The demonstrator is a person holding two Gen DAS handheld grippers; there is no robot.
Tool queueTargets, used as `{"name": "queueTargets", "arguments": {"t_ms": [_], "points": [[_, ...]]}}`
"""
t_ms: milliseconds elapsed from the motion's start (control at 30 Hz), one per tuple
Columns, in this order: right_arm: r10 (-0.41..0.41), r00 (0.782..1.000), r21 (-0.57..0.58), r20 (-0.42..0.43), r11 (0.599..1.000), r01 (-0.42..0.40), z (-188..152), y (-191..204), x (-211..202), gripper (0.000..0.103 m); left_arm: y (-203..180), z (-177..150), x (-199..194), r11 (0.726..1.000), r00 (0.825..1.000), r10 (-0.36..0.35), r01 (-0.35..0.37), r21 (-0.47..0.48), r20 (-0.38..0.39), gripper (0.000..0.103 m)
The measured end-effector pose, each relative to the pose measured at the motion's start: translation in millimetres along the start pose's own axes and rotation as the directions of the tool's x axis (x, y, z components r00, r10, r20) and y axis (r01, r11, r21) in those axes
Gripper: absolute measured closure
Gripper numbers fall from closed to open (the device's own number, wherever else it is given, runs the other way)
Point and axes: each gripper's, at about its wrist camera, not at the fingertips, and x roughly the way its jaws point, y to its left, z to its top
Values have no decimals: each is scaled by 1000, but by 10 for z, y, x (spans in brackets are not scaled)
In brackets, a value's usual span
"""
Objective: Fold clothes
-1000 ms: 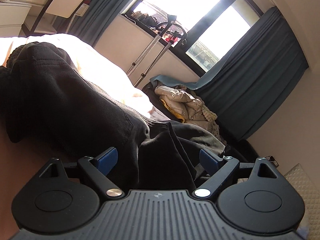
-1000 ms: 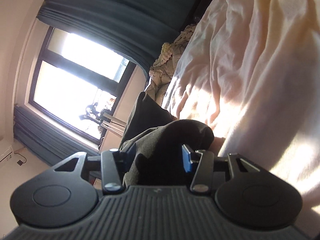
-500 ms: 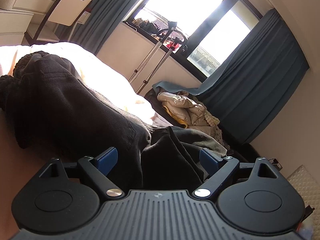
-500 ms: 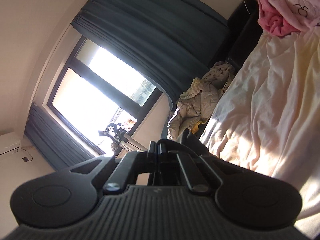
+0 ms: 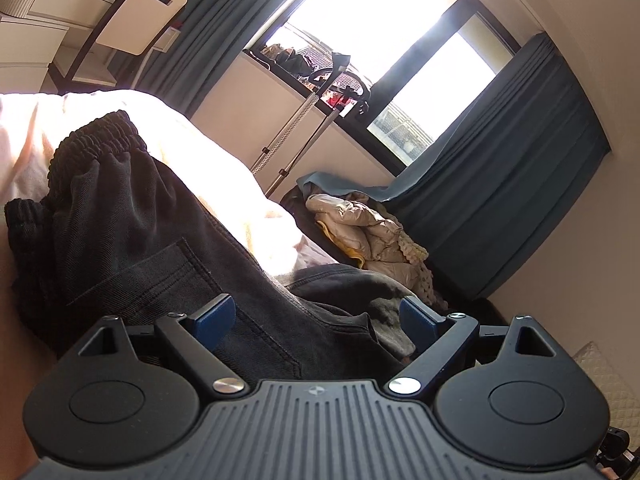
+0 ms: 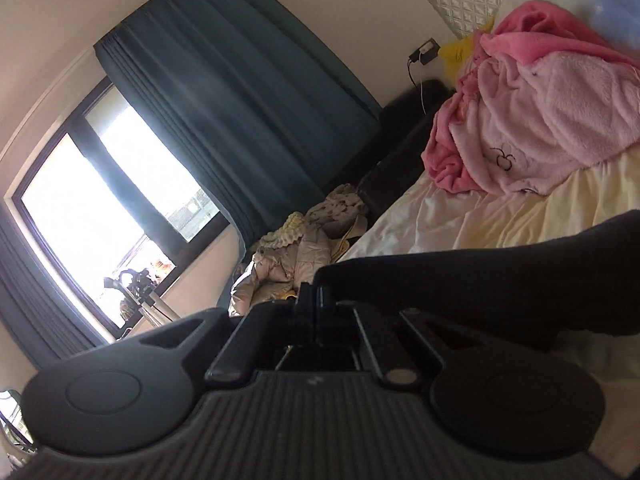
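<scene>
Dark grey trousers (image 5: 132, 248) with an elastic waistband and a back pocket lie on the cream bed sheet (image 5: 224, 168). My left gripper (image 5: 316, 316) is open, its blue pads on either side of the trouser fabric just above it. My right gripper (image 6: 314, 300) is shut on an edge of the dark trousers (image 6: 500, 280), and the cloth stretches off to the right above the bed (image 6: 520, 216).
A pink fleece pile (image 6: 532, 116) lies at the head of the bed. A heap of beige jackets (image 5: 360, 228) sits by the wall under teal curtains (image 5: 512, 184). A stand (image 5: 312, 120) is by the window, a white chair (image 5: 140, 12) at far left.
My right gripper closed on the trousers' edge and lifted it, swinging to face the pillows. My left gripper stayed open and drew back slightly, showing more of the trousers.
</scene>
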Motion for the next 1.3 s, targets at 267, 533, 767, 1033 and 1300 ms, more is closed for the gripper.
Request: {"name": "queueTargets", "arguments": {"t_ms": [267,533,767,1033,1300], "points": [[-46,990,127,-134,990,63,-435,-653,-110,87,161,249,-280,990,992,126,-126,-67,5,12],[-51,988,289,-148,953,93,-455,-877,-532,59,701,572,-722,937,976,211,-220,-270,-61,12],[-148,977,433,-154,879,202,-463,-1246,-716,52,1339,423,-507,772,970,154,-236,-590,-187,16],[-179,954,510,-240,813,280,-655,-1499,-483,52,1458,469,-126,767,945,208,-318,-558,-253,34],[-120,976,425,-182,885,189,-585,-1732,65,63,1338,557,36,792,929,311,-371,-485,-202,56]]}}
